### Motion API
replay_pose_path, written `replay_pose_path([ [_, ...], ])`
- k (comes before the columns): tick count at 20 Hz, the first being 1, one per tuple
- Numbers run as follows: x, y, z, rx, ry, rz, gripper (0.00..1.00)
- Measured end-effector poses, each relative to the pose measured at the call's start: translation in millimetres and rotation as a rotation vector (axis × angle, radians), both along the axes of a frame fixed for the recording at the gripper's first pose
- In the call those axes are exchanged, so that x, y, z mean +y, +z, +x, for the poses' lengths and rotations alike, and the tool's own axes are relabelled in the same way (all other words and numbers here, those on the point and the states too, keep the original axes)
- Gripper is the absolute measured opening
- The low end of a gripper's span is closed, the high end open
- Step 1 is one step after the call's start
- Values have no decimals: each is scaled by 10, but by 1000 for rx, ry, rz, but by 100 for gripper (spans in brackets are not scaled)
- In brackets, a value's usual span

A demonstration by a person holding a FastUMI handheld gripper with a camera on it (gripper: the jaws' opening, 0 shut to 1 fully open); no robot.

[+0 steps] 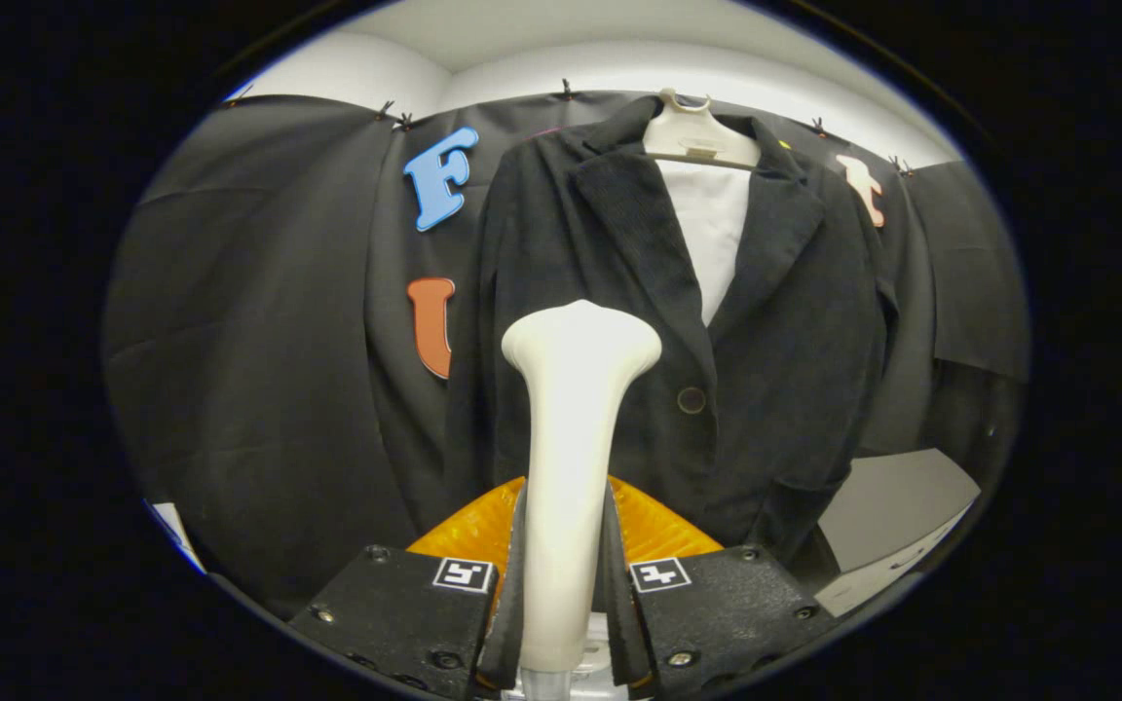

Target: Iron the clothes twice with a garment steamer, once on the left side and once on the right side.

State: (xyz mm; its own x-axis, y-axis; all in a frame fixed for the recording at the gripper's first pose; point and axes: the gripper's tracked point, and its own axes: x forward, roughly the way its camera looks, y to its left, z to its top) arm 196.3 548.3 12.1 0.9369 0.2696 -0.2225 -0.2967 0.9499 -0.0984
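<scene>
The gripper (561, 594) has its two fingers closed on the handle of the garment steamer (576, 428), one finger pressing on each side of the handle. The steamer is a long cream-white body, and its long axis goes straight ahead from between the fingers, along the same direction as the fingers themselves. It becomes wider at the far end, where the rounded head (582, 336) points forward and a little upward toward the jacket (775, 321). The head shows in front of the jacket's front panel, beside the dark button (691, 400); it is not possible to tell whether the head touches the cloth or is only near it. The jacket is dark, with wide lapels, and it hangs upright on a pale hanger (697, 136) in front of the black cloth wall (259, 321). Between the lapels a white garment (712, 234) can be seen. Under the steamer, just ahead of the fingers, there is an orange ribbed part (658, 531); what it belongs to is not clear. Beyond the lower edge of the jacket, a grey surface (897, 506) shows.
</scene>
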Motion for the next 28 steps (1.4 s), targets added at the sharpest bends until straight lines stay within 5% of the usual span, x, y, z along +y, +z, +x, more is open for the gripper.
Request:
replay_pose_path([
  [28, -414, -1614, -202, 217, -22, -105, 38],
])
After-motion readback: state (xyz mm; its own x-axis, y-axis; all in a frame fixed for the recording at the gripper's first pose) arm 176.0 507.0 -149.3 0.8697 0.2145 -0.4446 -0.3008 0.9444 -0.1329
